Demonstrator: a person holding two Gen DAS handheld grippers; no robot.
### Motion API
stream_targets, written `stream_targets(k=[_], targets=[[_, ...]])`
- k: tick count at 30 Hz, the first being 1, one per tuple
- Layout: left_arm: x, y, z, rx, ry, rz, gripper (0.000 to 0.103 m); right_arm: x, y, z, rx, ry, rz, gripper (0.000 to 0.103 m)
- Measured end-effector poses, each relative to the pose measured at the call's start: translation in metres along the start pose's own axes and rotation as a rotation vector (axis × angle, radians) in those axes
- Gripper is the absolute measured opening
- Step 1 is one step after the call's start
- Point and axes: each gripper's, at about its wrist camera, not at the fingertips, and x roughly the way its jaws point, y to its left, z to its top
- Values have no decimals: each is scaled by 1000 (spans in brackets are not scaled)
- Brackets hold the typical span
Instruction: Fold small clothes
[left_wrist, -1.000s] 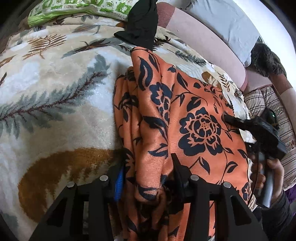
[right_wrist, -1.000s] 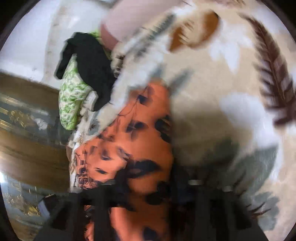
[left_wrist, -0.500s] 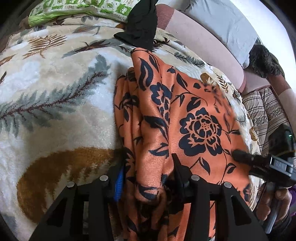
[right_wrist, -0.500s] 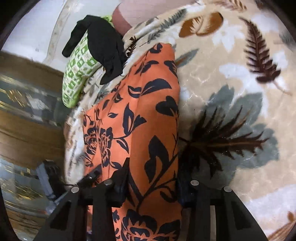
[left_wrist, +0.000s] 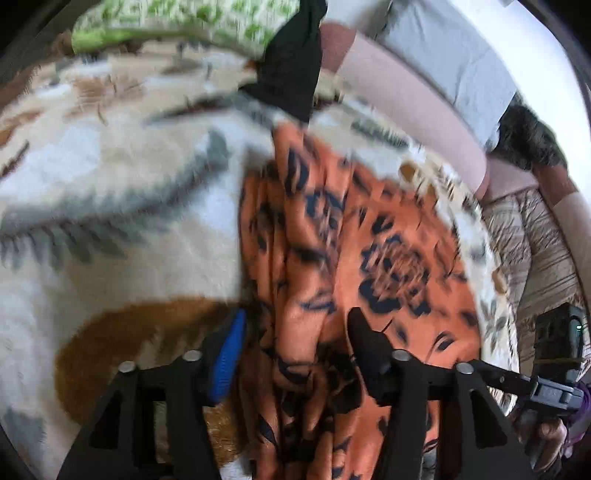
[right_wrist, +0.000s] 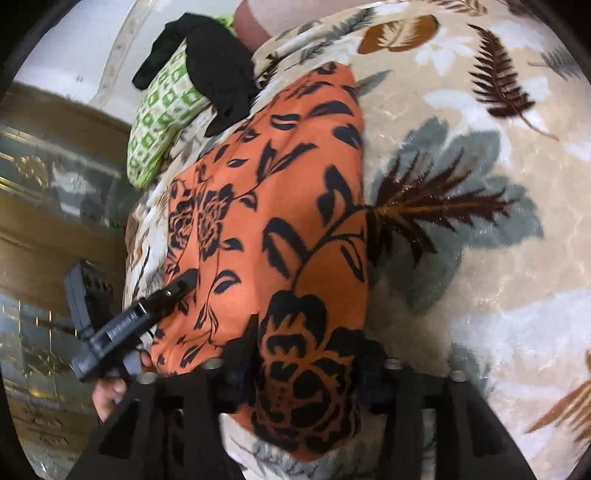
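An orange cloth with black flowers (left_wrist: 369, 240) (right_wrist: 288, 206) lies folded lengthwise on a leaf-patterned blanket (left_wrist: 110, 184) (right_wrist: 461, 258). My left gripper (left_wrist: 295, 343) straddles the bunched near end of the cloth. Its jaws are opening, and the blue pad (left_wrist: 231, 350) stands just clear of the fabric. One of its fingers (right_wrist: 181, 286) also rests on the cloth's left side in the right wrist view. My right gripper (right_wrist: 306, 354) straddles the other near corner, which lies flat between the opening jaws.
A black garment (left_wrist: 291, 62) (right_wrist: 221, 74) and a green-patterned cushion (left_wrist: 184, 22) (right_wrist: 159, 122) lie beyond the cloth's far end. A pink bolster (left_wrist: 406, 99) and striped bedding (left_wrist: 535, 258) border the right side. Wooden furniture (right_wrist: 55, 229) stands past the bed edge.
The left jaws have widened around the bunched end and that view has lifted a little. The right gripper has come back from the middle of the cloth to its near corner.
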Motion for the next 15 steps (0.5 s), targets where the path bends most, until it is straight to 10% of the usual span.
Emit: stream_targets(k=[6,7,9,15], targets=[[38,11,13,9,88,31,67,6,-33,47,132,-112,97,71],[36,8,14,22,88,37,46,16,-38,54,154,-80,122,70],[26,-13,18,103,94,56,30,37,-31,64,124,-8,149,47],[-1,-66,24,190,10,74,27,-10,-1,64,-39,-107,116,38]])
